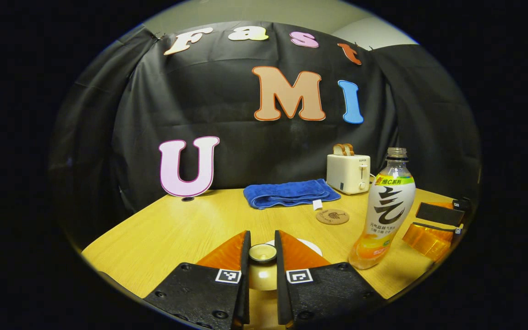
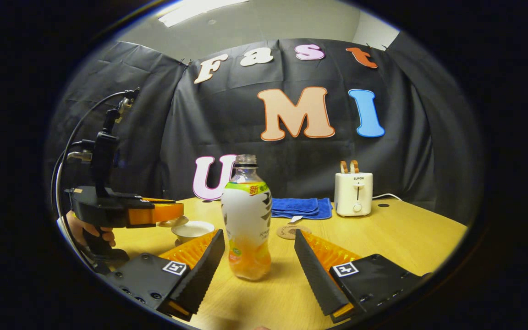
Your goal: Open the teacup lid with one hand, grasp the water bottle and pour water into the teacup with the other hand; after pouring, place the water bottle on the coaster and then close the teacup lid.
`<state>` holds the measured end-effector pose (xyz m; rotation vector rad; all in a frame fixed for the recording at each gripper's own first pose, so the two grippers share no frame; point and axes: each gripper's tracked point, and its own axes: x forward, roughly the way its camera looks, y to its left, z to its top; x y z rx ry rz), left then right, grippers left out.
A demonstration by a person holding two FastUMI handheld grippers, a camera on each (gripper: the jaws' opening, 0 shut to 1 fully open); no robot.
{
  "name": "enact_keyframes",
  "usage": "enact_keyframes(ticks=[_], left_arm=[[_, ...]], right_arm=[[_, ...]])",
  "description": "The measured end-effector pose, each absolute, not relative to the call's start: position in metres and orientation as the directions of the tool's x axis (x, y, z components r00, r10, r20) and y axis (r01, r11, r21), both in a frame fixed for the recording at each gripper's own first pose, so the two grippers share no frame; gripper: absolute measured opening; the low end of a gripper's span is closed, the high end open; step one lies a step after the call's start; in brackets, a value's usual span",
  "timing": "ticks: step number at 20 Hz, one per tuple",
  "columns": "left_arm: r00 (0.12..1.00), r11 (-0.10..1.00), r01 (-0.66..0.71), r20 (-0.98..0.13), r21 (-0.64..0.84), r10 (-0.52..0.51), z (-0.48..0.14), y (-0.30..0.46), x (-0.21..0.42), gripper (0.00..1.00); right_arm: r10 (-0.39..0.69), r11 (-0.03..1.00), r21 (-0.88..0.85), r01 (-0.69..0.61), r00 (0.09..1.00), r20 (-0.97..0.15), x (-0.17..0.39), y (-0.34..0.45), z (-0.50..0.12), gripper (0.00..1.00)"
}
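Your left gripper (image 1: 262,256) has its fingers closed narrowly on the knob of the pale ceramic teacup lid (image 1: 262,253), and the right gripper view shows that lid held just above the white teacup (image 2: 193,230), so the lid-opening step looks done or nearly so. Your right gripper (image 2: 259,256) stands wide open, its fingers either side of the uncapped clear plastic water bottle (image 2: 247,224) with orange drink in its base, standing upright on the yellow wooden table (image 2: 406,233) and not yet touched. Next, I judge, close squarely on the bottle's waist before lifting to pour; the round cork coaster (image 2: 290,231) waits beyond it.
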<state>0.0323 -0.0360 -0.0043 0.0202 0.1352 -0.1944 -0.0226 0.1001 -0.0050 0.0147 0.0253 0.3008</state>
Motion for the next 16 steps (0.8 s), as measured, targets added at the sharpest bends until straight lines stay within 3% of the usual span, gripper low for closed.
enact_keyframes(ticks=[4, 6, 11, 13, 16], left_arm=[[0.978, 0.987, 0.163, -0.132, 0.001, -0.161, -0.003, -0.013, 0.025, 0.21], [0.981, 0.99, 0.142, -0.132, -0.002, -0.141, -0.004, -0.002, 0.022, 0.21], [0.984, 0.993, 0.12, -0.131, -0.016, -0.121, -0.005, 0.015, 0.015, 0.21], [0.985, 0.993, 0.114, -0.13, -0.021, -0.115, -0.006, 0.02, 0.013, 0.21], [0.985, 0.994, 0.109, -0.128, -0.026, -0.112, -0.006, 0.025, 0.009, 0.21]], right_arm=[[0.308, 0.951, 0.022, -0.307, 0.95, -0.051, -0.011, 0.112, -0.012, 0.93], [0.313, 0.95, 0.026, -0.312, 0.948, -0.056, -0.005, 0.119, -0.012, 1.0], [0.315, 0.949, 0.018, -0.314, 0.947, -0.059, 0.005, 0.133, -0.014, 1.0], [0.302, 0.953, 0.018, -0.302, 0.951, -0.063, 0.009, 0.134, -0.015, 0.93], [0.279, 0.96, 0.019, -0.279, 0.958, -0.07, 0.013, 0.132, -0.016, 0.9]])
